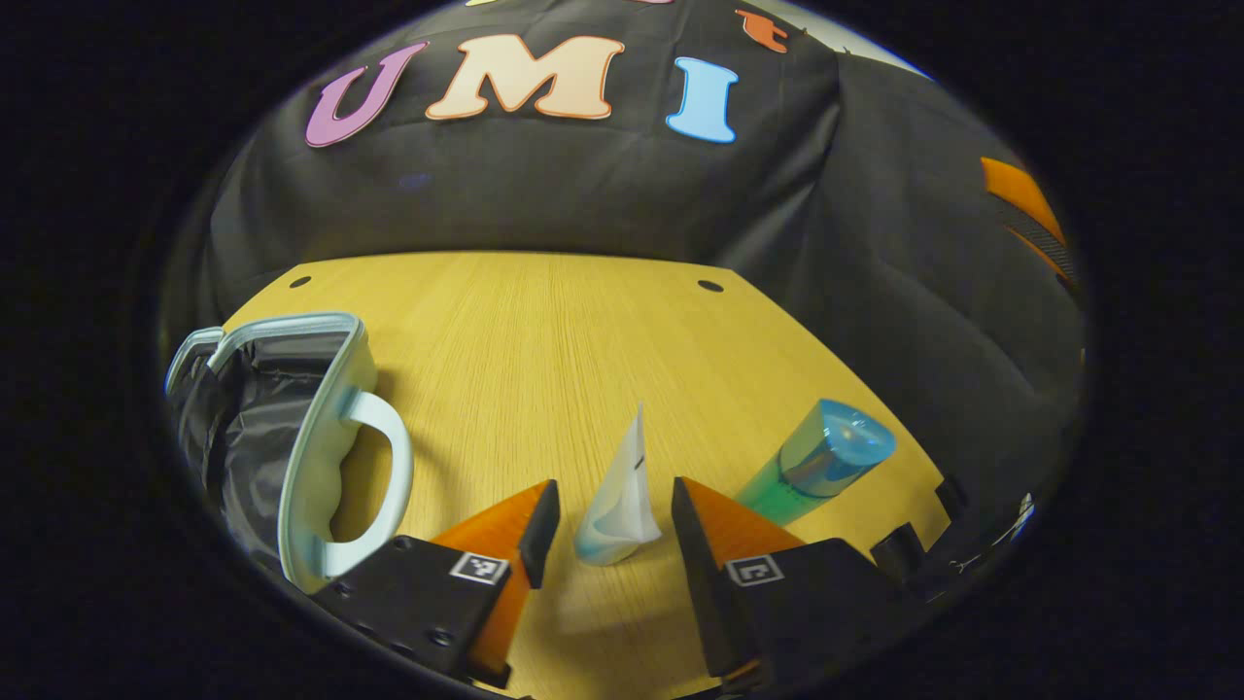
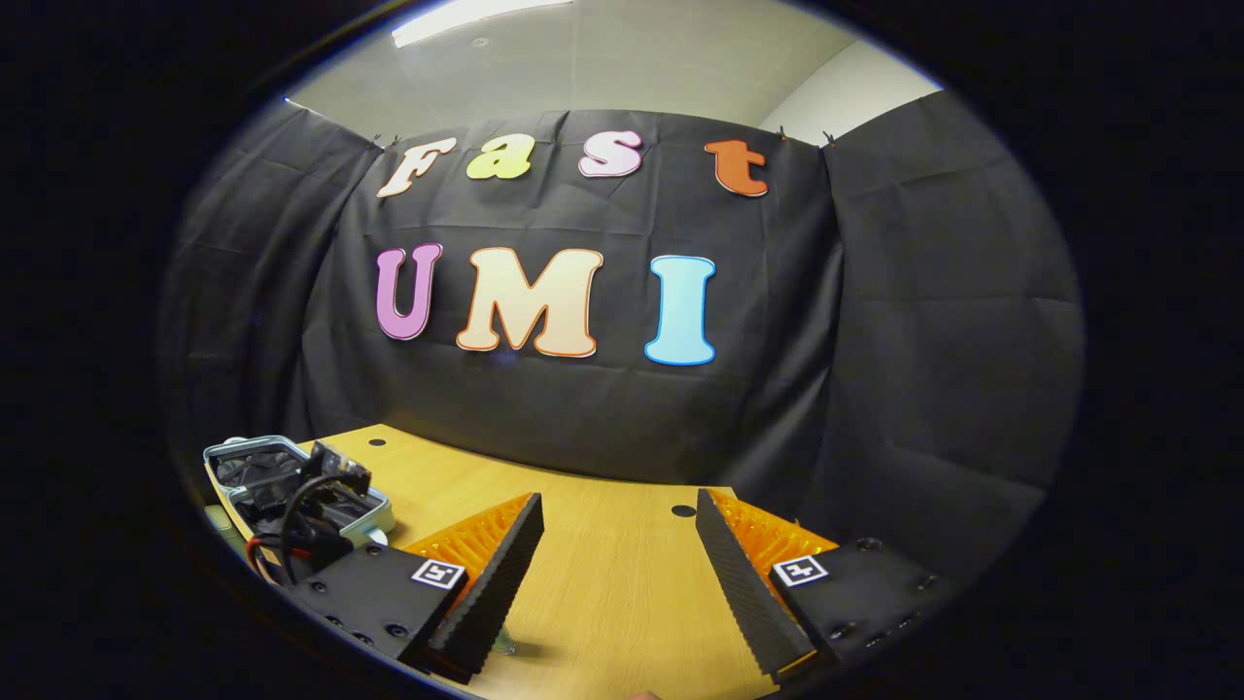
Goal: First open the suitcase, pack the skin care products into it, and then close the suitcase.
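Straddling the white tube (image 1: 618,506) with open jaws, the left gripper (image 1: 614,525) is risking tipping it; the right gripper (image 2: 618,569) is hanging open.

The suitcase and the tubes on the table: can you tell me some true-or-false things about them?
1. The suitcase is open. True.
2. The white tube lies inside the suitcase. False: it stands on the table, between the open fingers of the left gripper.
3. The blue-green tube is on the table. True.
4. The right gripper holds a tube. False: it is open with nothing between its fingers.
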Tool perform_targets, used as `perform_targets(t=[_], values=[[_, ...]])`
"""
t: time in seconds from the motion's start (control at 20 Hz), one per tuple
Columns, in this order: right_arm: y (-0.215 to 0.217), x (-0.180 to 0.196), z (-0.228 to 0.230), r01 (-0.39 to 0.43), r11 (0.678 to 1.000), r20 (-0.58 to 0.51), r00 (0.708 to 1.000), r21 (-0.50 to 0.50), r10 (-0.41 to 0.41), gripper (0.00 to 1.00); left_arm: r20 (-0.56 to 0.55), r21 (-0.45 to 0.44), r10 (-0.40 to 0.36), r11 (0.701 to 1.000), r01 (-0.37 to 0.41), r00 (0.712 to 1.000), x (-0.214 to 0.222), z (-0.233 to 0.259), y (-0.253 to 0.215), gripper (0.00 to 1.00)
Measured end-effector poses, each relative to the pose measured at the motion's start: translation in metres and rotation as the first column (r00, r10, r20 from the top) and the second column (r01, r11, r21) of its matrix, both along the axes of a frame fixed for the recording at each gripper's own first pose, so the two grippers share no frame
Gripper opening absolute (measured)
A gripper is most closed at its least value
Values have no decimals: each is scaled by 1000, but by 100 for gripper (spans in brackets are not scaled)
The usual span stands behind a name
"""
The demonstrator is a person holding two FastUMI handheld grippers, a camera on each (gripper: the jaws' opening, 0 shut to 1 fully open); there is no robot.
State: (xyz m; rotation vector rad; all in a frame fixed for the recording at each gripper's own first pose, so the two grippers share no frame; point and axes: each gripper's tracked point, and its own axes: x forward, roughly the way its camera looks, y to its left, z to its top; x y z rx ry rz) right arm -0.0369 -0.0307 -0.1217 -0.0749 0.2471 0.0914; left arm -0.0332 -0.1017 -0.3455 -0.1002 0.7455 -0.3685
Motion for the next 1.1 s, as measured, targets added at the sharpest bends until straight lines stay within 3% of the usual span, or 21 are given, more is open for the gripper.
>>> perform_targets(t=[0.15,0.25,0.65,1.1], values=[[15,-1,-9,-46,999,-12,999,13,46,99,-7,-19,-5,1000,5,1000,0,0,-4,29],[27,-3,-20,-79,996,-29,996,29,80,99,-2,-39,-6,999,6,1000,-1,15,-3,20],[71,-15,-91,-189,979,-157,968,71,198,99,82,-6,54,999,-54,995,9,87,31,20],[97,-47,-182,-308,951,-295,906,30,303,99,119,26,149,988,-153,982,0,125,73,20]])
